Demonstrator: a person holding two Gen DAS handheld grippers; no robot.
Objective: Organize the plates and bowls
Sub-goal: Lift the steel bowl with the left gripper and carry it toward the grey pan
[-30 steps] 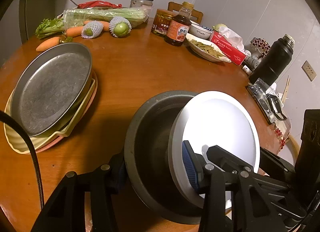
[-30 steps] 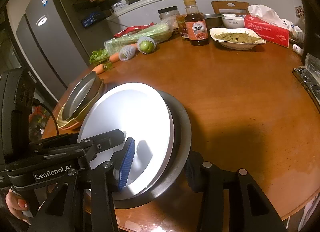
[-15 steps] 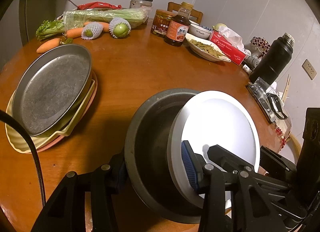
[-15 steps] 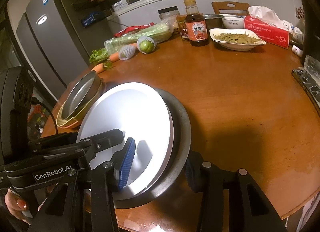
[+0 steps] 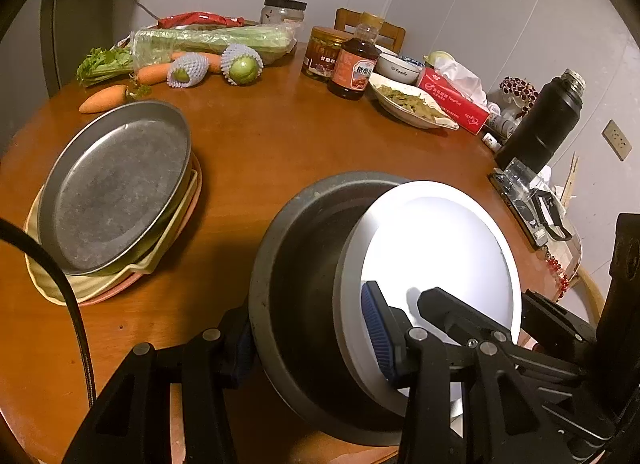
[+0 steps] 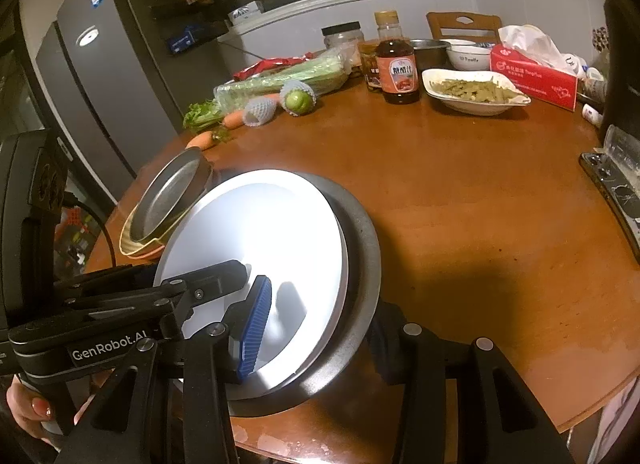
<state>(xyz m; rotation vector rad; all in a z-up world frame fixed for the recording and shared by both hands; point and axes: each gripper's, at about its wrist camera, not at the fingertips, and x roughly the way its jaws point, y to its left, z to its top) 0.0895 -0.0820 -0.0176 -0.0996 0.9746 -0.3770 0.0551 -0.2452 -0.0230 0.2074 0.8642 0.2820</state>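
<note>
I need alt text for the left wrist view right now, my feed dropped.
Both claws, left claw and right claw, grip a white plate nested in a dark metal bowl, tilted above the round wooden table. To the left sits a stack of plates topped by a metal one; vegetables, jars and a dish of food line the far edge.

This was a home kitchen-dining room: a round wooden bench [image 6: 460,200] crowded with celery [image 6: 280,78], carrots [image 5: 106,98], a sauce bottle [image 6: 396,64] and a dish of cooked greens [image 6: 476,92] toward twelve o'clock, a grey fridge [image 6: 104,76] at ten, a wooden chair [image 6: 464,26] behind.
</note>
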